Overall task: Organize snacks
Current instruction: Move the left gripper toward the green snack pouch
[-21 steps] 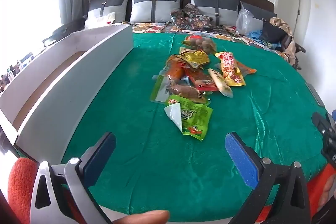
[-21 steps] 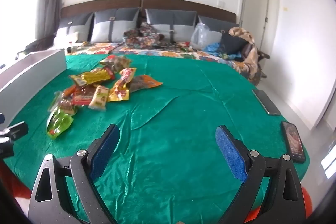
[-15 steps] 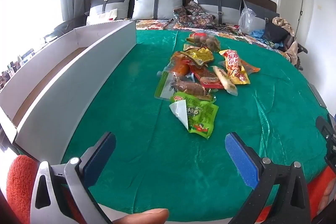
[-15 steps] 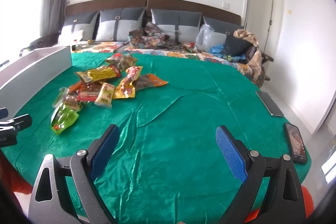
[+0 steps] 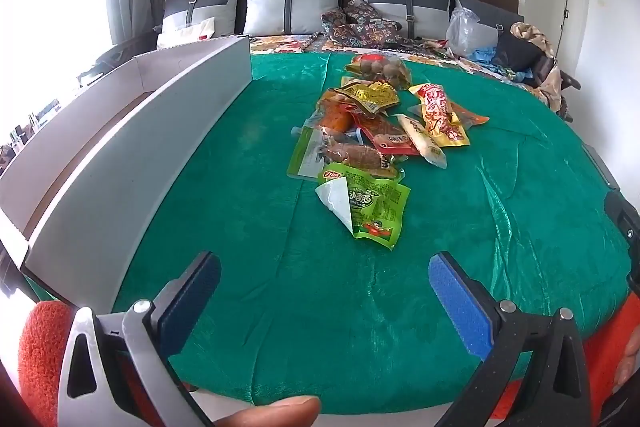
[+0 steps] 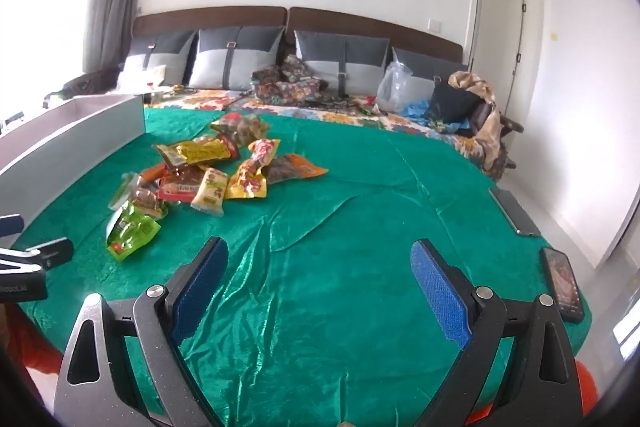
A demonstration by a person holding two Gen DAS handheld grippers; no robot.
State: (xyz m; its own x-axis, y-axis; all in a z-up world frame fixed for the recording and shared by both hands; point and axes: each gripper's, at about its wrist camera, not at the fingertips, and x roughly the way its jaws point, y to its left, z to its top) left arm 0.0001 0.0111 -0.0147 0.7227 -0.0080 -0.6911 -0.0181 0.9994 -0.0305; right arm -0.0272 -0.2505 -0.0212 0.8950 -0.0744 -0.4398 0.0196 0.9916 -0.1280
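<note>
A pile of snack packets (image 5: pixel 380 123) lies on a green cloth (image 5: pixel 280 287) in the middle of the table. Nearest to me is a green packet (image 5: pixel 372 207) with a folded white corner. My left gripper (image 5: pixel 324 291) hovers open over the cloth, just short of that packet, with nothing between its blue pads. A long white box (image 5: pixel 120 155) stands open to the left. In the right wrist view the pile (image 6: pixel 212 171) sits far left, and my right gripper (image 6: pixel 320 275) is open over bare cloth, well apart from the green packet (image 6: pixel 130 231).
Two phones (image 6: pixel 562 283) lie at the table's right edge. Beyond the table is a bed with grey pillows (image 5: pixel 292 3), patterned bedding, a plastic bag (image 6: pixel 394 87) and clothes. A person's finger (image 5: pixel 276 413) shows at the bottom of the left wrist view.
Both views have drawn closer to the snack pile and tilted slightly. The pile itself has not moved, and both grippers stay open.
</note>
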